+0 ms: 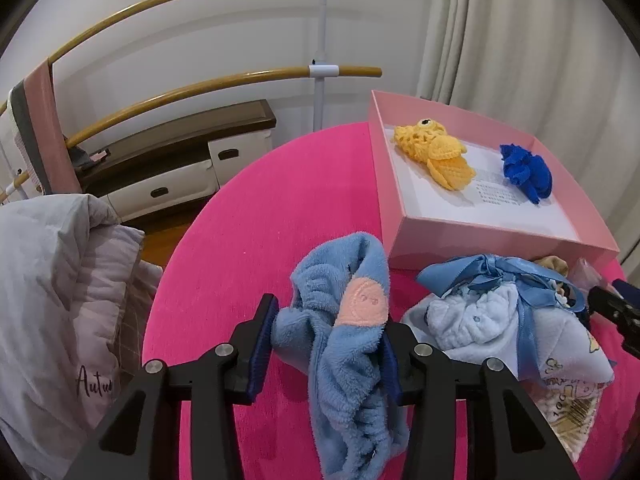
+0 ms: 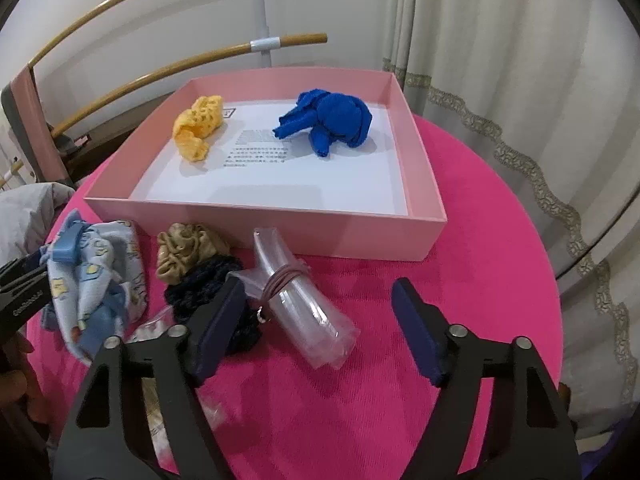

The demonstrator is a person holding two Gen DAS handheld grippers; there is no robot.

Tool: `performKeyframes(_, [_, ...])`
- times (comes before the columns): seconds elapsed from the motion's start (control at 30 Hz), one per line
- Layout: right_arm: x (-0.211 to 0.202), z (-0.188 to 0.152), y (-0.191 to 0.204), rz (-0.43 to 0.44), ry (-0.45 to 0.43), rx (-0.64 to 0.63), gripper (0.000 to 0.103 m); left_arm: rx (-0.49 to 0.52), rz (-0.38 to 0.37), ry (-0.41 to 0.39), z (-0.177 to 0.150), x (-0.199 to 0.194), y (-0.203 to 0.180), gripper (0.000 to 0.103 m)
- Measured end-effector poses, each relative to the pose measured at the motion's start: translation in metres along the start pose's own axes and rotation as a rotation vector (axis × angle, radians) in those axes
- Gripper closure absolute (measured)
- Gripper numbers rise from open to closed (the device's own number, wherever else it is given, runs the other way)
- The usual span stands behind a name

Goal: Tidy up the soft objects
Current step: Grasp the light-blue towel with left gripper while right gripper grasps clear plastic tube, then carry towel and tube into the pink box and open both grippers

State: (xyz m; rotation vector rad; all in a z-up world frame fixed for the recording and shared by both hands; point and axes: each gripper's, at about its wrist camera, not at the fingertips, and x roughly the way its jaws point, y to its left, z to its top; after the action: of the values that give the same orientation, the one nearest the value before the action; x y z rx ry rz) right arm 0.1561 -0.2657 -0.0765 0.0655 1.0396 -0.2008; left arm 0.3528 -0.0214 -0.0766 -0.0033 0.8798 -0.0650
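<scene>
My left gripper [image 1: 328,336] has its jaws wide apart around a blue fleece cloth [image 1: 344,320] with a pink smiley patch; the cloth lies between the fingers on the pink table [image 1: 224,240]. A pink box [image 1: 472,240] behind holds a yellow crochet fish [image 1: 436,152] and a dark blue cloth [image 1: 524,170]. In the right wrist view the box [image 2: 280,220] holds the yellow fish [image 2: 198,128] and blue cloth [image 2: 328,120]. My right gripper [image 2: 320,328] is open and empty above a rolled clear plastic bag [image 2: 300,308].
A light blue printed bundle with a ribbon [image 1: 516,320] lies right of the fleece cloth and shows in the right wrist view [image 2: 96,284]. A tan scrunchie [image 2: 184,252] and a dark knit piece [image 2: 208,292] lie before the box. A grey quilt [image 1: 60,300] sits left.
</scene>
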Motion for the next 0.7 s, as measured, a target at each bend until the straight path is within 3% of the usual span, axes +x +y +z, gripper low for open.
performKeyframes(0.1, [0.008, 0.001, 0.000, 0.046, 0.016, -0.005, 0.037, -0.001, -0.010, 0.001, 0.001, 0.002, 0.001, 0.060])
performKeyframes(0.23, [0.016, -0.003, 0.003, 0.146, 0.035, -0.001, 0.065, 0.005, -0.035, 0.006, 0.001, 0.001, 0.002, 0.074])
performKeyframes(0.4, [0.011, -0.005, 0.001, 0.162, 0.023, 0.016, 0.066, 0.020, -0.052, 0.004, 0.002, -0.007, 0.000, 0.084])
performKeyframes(0.7, [-0.007, -0.006, -0.016, 0.135, -0.014, 0.059, 0.066, 0.046, -0.042, -0.047, 0.002, -0.041, -0.007, 0.085])
